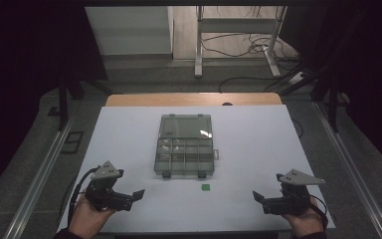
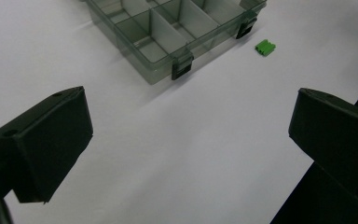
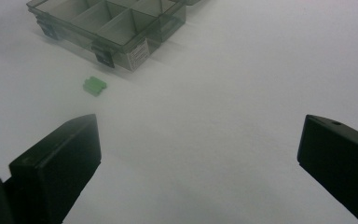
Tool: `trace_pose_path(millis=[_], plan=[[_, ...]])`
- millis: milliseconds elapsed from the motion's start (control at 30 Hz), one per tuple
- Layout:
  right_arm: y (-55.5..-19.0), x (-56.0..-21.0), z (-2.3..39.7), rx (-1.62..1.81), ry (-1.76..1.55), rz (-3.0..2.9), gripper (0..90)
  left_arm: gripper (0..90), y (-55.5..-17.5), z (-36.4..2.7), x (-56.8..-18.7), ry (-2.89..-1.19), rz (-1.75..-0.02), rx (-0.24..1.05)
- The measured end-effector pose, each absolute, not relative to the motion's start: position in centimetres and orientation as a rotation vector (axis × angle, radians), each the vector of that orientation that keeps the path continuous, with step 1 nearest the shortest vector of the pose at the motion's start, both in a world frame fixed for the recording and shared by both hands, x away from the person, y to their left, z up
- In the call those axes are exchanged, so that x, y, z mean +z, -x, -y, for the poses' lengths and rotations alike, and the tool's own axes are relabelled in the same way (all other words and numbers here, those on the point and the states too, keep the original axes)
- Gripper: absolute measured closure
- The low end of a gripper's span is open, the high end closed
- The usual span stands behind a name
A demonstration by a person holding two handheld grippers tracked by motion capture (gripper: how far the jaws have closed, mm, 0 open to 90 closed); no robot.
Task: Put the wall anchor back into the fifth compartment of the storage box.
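Note:
A smoky clear compartment box (image 1: pixel 184 158) lies at the middle of the white table (image 1: pixel 258 144), its lid folded back flat behind it and its cells looking empty. A small green block (image 1: pixel 206 187) rests on the table just in front of the box's right latch. My left gripper (image 1: pixel 133 198) hovers near the front left edge, open with nothing between its jaws. My right gripper (image 1: pixel 261 201) is held at the front right, open and empty as well. The left gripper view has the box (image 2: pixel 142 63) and green block (image 2: pixel 265 47) ahead of the gripper (image 2: pixel 189 135). The right gripper view puts box (image 3: pixel 121 50) and block (image 3: pixel 94 85) up left of the gripper (image 3: pixel 198 158).
A wooden strip (image 1: pixel 194 99) borders the table's far edge. Beyond it stand a metal desk frame (image 1: pixel 199 45) and loose cables (image 1: pixel 238 47) on the floor. Metal rails (image 1: pixel 45 164) run along both sides of the table.

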State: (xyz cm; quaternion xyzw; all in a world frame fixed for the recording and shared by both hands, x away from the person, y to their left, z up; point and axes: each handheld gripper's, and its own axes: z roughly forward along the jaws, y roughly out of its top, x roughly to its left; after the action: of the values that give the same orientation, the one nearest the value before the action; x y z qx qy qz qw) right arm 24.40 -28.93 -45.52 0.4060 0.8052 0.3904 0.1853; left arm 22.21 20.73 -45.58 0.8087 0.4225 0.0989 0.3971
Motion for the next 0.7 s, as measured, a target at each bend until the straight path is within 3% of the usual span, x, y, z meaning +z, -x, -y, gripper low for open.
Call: trace_pose_path(millis=[700], plan=[[-24.5, -45.6, 29.0, 1.1, -1.162, -2.259, 0.0, 12.1, -25.7, -16.6, -45.5, -2.144, -0.921, 0.177]])
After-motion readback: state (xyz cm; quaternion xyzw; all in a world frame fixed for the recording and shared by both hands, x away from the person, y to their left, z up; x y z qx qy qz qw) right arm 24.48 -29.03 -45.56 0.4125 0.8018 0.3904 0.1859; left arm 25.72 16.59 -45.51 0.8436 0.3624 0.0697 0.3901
